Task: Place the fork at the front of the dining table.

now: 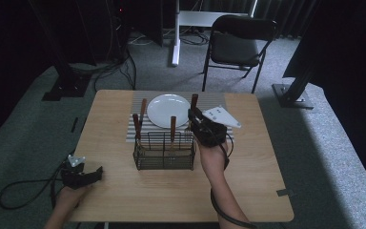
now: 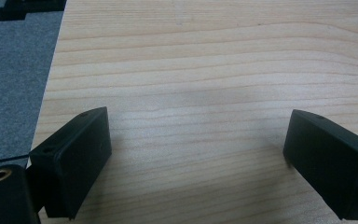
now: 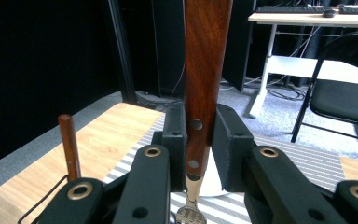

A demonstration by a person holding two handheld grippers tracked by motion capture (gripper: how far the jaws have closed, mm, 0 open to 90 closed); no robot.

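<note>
Because the work in hand looks like setting a place, the table [image 1: 124,195] carries a striped mat [image 1: 138,98] with a white plate [image 1: 168,110] on it, both lying just beyond the right gripper [image 1: 194,116], and a wire basket [image 1: 164,151] of wooden-handled cutlery stands right beside that gripper, toward the person, so each piece can be drawn straight up. That gripper has its jaws clamped on the brown handle of a fork [image 3: 203,79], held upright with the tines hanging below the jaws, which I judge is meant to clear the basket rim. Off at the table's near left corner, well apart from all this, the left gripper [image 1: 82,175] rests with its jaws spread wide and nothing between them, seemingly parked. From above, the layout reads whole, with three more handles poking out of the basket. Its own camera adds the rivets and the tines [image 3: 189,215]; the left gripper's camera shows bare wood grain [image 2: 205,60] between its jaws.
</note>
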